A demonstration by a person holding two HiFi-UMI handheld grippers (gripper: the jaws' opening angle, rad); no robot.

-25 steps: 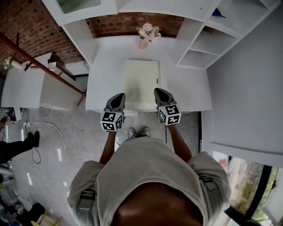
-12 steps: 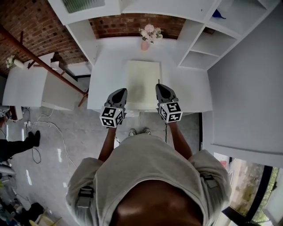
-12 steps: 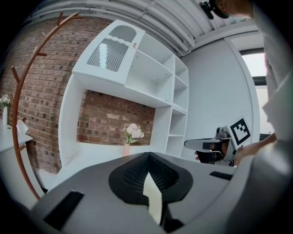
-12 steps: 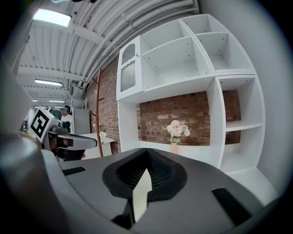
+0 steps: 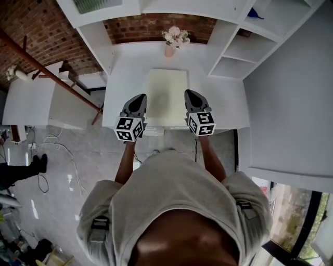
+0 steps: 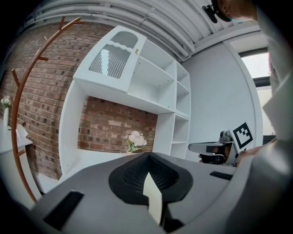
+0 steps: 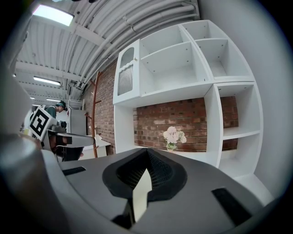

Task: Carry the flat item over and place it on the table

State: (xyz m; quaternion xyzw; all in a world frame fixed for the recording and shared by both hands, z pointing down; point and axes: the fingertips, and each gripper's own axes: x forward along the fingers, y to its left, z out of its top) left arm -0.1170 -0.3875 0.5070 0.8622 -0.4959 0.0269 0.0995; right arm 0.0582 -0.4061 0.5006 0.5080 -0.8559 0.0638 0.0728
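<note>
The flat item is a pale cream rectangular panel, held level over the white table in the head view. My left gripper is shut on its left edge and my right gripper is shut on its right edge, both near the front end. In the left gripper view a cream sliver of the flat item sits pinched between the dark jaws of the left gripper. The right gripper view shows the same: the flat item's edge is clamped in the right gripper.
A pink vase of flowers stands at the table's back, against a brick wall. White shelving rises at the right and a cabinet at the left. A brown rail and a white side table lie to the left. Another person is at the far left.
The person has stepped up to the table. Both grippers and the flat item have moved forward over the tabletop, and the shoes have dropped out of sight.
</note>
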